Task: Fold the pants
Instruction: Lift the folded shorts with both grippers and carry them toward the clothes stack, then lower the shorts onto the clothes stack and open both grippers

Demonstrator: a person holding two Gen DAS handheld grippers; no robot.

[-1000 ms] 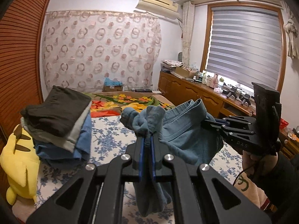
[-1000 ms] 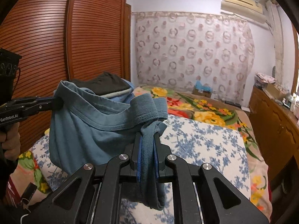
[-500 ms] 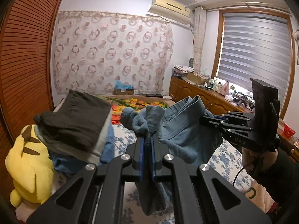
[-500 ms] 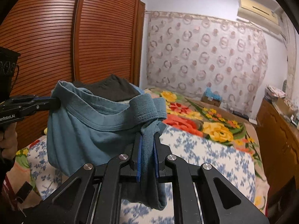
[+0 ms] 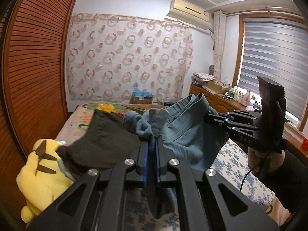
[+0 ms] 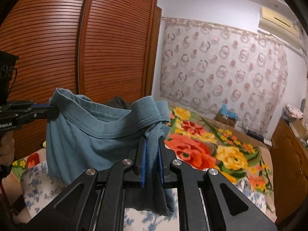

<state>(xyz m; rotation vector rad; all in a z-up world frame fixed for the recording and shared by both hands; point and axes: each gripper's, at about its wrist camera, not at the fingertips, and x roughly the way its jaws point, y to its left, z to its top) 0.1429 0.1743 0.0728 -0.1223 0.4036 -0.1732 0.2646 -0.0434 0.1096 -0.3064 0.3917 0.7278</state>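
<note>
The teal-blue pants (image 5: 184,132) hang in the air between my two grippers, above the bed. My left gripper (image 5: 152,144) is shut on one bunched corner of the waistband. My right gripper (image 6: 152,144) is shut on the other bunched corner. In the left wrist view the right gripper (image 5: 209,118) clamps the cloth at the right. In the right wrist view the left gripper (image 6: 52,111) clamps it at the left. The pants (image 6: 92,134) sag in a folded loop between them.
A stack of folded clothes with a dark top piece (image 5: 102,138) lies on the bed at the left, beside a yellow plush toy (image 5: 38,175). The bed has a blue-flowered sheet (image 5: 231,163) and a bright floral blanket (image 6: 207,150). A slatted wardrobe (image 6: 57,57) stands at the left, a wooden dresser (image 6: 288,163) at the right.
Both grippers have risen and moved toward the stack of clothes, still holding the pants. The dark stack and plush toy now sit closer in the left wrist view.
</note>
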